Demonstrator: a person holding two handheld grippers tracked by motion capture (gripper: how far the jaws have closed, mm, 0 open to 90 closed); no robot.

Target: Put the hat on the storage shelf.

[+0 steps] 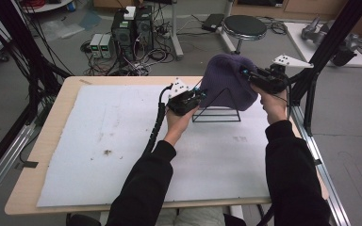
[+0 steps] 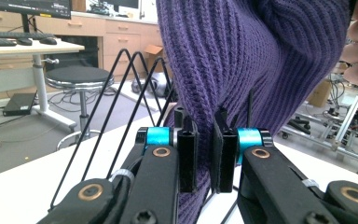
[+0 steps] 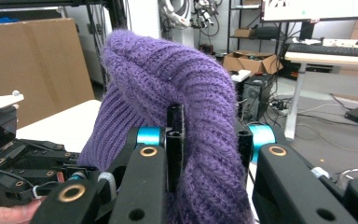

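Observation:
A purple knitted beanie (image 1: 226, 82) hangs over a black wire stand (image 1: 217, 113) at the back right of the white mat. My left gripper (image 1: 199, 95) is shut on the beanie's (image 2: 242, 60) lower left edge, the knit pinched between its pads (image 2: 186, 154). My right gripper (image 1: 246, 75) grips the beanie's right side from above; in the right gripper view a thick fold of purple knit (image 3: 186, 116) sits squeezed between its fingers (image 3: 175, 140). The stand's thin black wires (image 2: 121, 93) rise beside the hat in the left gripper view.
The white mat (image 1: 122, 141) covers most of the wooden table (image 1: 56, 108). A black metal frame post (image 1: 311, 80) stands close to the right hand. Computers, cables and a stool (image 1: 244, 26) crowd the floor beyond the table's far edge.

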